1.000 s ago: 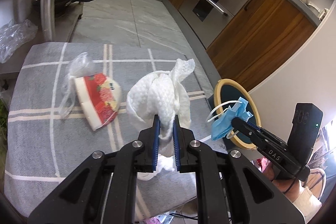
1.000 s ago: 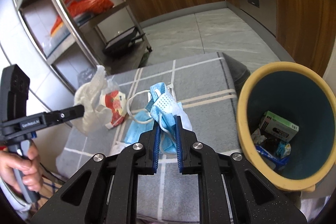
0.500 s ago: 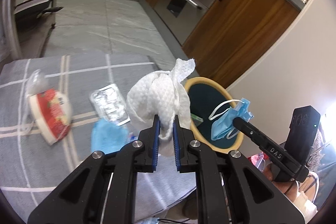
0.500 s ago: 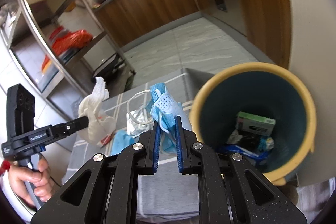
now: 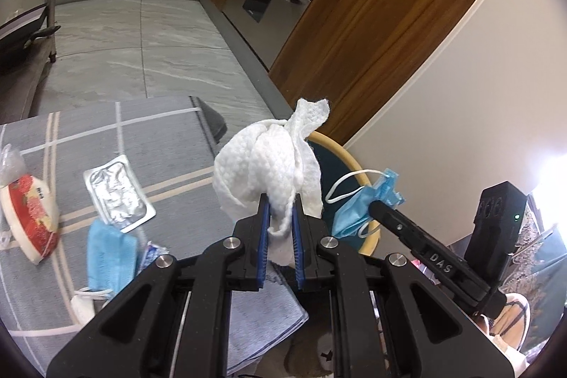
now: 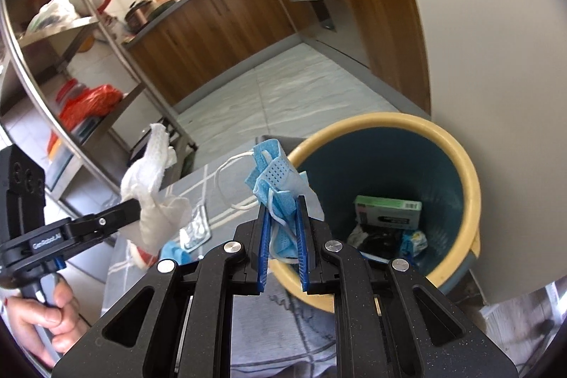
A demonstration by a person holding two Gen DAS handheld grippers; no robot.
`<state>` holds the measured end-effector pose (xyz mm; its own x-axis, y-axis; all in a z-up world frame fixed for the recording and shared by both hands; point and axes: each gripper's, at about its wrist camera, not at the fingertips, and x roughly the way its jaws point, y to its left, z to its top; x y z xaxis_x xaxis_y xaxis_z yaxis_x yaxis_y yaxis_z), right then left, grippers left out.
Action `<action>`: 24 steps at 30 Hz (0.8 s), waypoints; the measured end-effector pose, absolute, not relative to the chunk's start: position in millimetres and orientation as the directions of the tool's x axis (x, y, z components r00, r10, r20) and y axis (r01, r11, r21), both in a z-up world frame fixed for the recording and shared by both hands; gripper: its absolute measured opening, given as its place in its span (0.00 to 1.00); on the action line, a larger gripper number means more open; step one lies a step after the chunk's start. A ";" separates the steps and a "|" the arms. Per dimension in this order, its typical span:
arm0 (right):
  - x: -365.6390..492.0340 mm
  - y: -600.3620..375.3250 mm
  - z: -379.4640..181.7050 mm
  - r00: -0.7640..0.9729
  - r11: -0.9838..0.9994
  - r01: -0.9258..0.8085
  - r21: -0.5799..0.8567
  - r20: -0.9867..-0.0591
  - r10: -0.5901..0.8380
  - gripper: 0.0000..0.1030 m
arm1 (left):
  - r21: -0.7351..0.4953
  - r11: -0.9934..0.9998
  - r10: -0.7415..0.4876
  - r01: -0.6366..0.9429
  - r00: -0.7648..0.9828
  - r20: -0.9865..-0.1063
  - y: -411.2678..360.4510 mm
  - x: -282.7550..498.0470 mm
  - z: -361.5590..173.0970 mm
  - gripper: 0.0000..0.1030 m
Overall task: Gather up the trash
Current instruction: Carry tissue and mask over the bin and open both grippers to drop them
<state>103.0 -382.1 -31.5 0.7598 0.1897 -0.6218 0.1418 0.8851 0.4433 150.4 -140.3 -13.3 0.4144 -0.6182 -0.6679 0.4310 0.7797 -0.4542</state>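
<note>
In the left wrist view, nearest the lens at lower centre, the left gripper was pinching a crumpled white paper towel, the wad standing up above the blue pads. To its right in that frame, the right gripper reached in from the lower right with a blue face mask hanging off its tip, in front of the bin's yellow rim.

In the right wrist view, the same mask sat clamped between the pads at centre, its white ear loop trailing to the left. The yellow-rimmed bin filled the right half of the frame — we could see a green box and other wrappers already at its bottom. The mask hung at the bin's left rim rather than clearly over the opening.

Further back, at lower left of the left wrist view, the grey checked cloth carried uncollected items: a second blue mask, a foil packet and a red-printed wrapper. Beyond lay floor tiles and wooden cabinets.

We judged the step to be the carry to the bin, both loads near it, neither let go. The next move would call for bringing each load squarely over the opening before spreading the jaws — the towel looked further from the mouth than the mask. Light, limp items might cling to the pads or catch the rim.
</note>
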 end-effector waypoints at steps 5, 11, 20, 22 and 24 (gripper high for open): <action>107.2 -389.0 -42.4 0.742 0.884 0.177 0.432 -0.649 0.168 0.14 | -0.456 0.772 -0.625 0.444 0.399 -0.671 -154.1 149.9 -16.0 0.11; 114.4 -393.8 -58.5 0.707 0.884 0.213 0.415 -0.690 0.153 0.15 | -0.460 0.769 -0.628 0.444 0.390 -0.674 -163.7 152.2 -19.5 0.11; 118.6 -394.8 -68.7 0.659 0.903 0.244 0.353 -0.743 0.112 0.38 | -0.470 0.758 -0.640 0.452 0.378 -0.669 -180.5 155.2 -21.2 0.11; 116.3 -395.5 -66.3 0.663 0.904 0.246 0.351 -0.741 0.107 0.49 | -0.471 0.755 -0.643 0.456 0.375 -0.668 -184.5 155.9 -21.7 0.11; 113.8 -397.2 -63.2 0.672 0.902 0.247 0.355 -0.733 0.105 0.52 | -0.469 0.753 -0.644 0.461 0.371 -0.669 -189.2 156.6 -22.6 0.11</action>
<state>113.8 -397.2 -63.2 0.6720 0.1047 -0.7331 0.2466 0.9018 0.3548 156.6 -189.2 -22.6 0.3714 -0.6436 -0.6692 0.4609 0.7534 -0.4689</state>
